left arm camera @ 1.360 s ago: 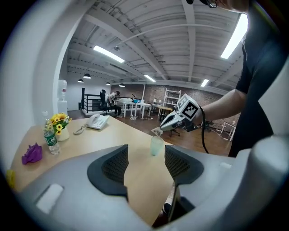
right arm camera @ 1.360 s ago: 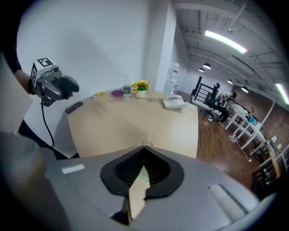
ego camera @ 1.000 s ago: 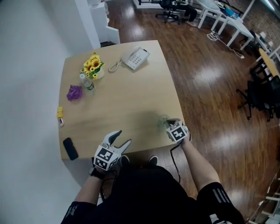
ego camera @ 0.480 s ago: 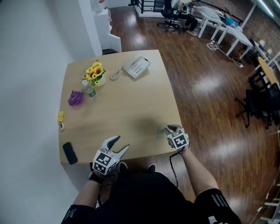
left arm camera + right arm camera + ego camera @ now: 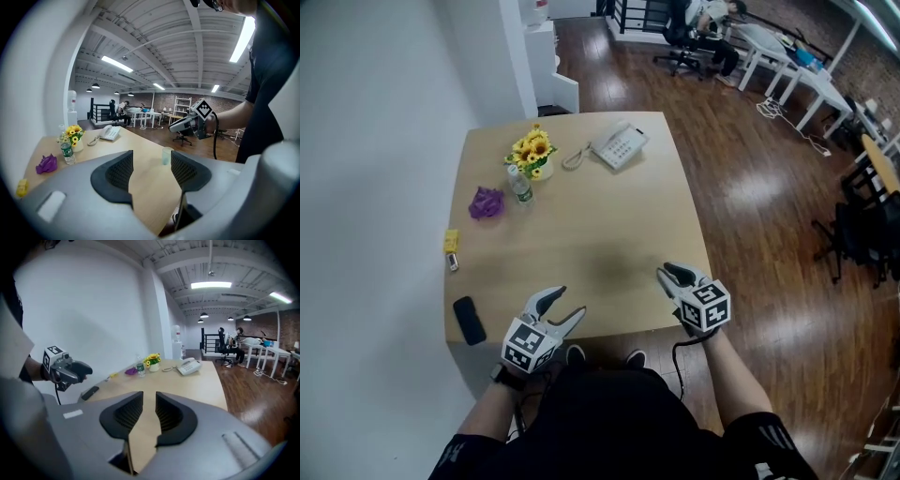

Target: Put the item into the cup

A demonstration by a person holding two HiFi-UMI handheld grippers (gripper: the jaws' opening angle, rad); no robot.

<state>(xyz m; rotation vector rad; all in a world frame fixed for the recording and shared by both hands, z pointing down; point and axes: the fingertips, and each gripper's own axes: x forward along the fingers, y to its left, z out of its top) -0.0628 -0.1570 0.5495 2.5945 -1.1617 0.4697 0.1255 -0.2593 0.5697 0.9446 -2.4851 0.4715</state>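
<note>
The small translucent pale-green cup (image 5: 167, 155) stands upright on the light wooden surface (image 5: 600, 216), close to its near edge and toward the near right corner. It shows clearly only in the left gripper view. In the head view the right gripper (image 5: 673, 275) covers that spot.

The right gripper hangs in the air above the cup, clear of it. Its jaws have just been opening and now stand apart, with nothing between them but bare surface in the right gripper view.

The left gripper (image 5: 567, 302) hovers over the near edge toward the near left corner. Its jaws are wide and empty, and the cup appears through the gap between them, well beyond the tips.

A crumpled purple item (image 5: 487, 202) lies near the left edge. Just beside it stand a clear plastic bottle (image 5: 519, 187) and a white pot of yellow sunflowers (image 5: 532, 150). A white desk telephone (image 5: 618, 145) sits by the far edge. A small yellow block (image 5: 451, 241) lies at the left edge, and a black phone (image 5: 470, 320) lies at the near left corner.
</note>
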